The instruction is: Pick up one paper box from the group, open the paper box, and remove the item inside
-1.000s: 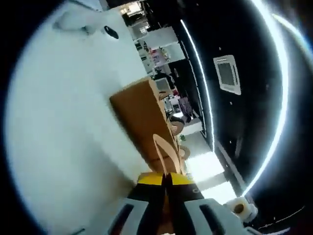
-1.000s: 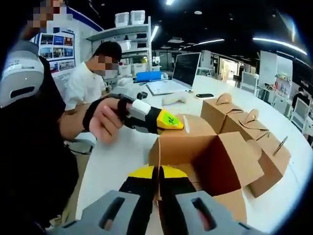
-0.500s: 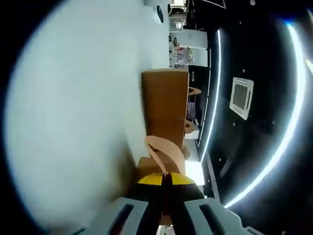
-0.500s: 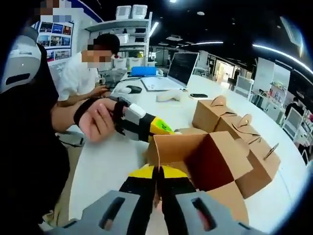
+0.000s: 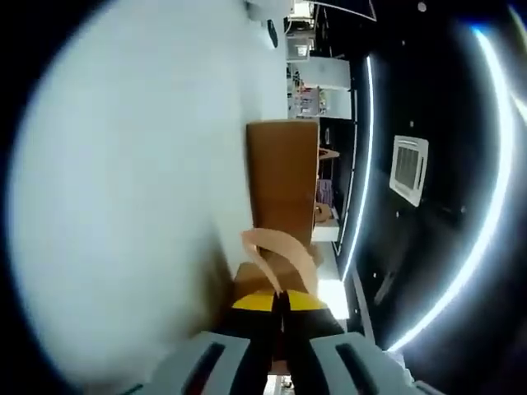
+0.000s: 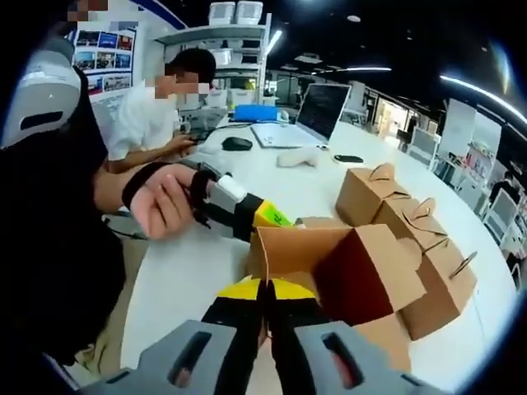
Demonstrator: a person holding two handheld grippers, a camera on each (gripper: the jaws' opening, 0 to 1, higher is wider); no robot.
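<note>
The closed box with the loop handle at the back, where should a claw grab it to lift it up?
Probably by the loop handle standing up from the top of the closed box. Come straight down from above and pinch the loop across its thin side. The handle stands free, while another box crowds one side.

A white worktop (image 6: 177, 276) carries a group of closed brown paper boxes (image 6: 412, 239) with loop handles at its right side. Farther back on it lie an open laptop (image 6: 300, 123), a dark mouse (image 6: 237, 143), a phone (image 6: 348, 159) and a pale cloth-like object (image 6: 300, 156).
</note>
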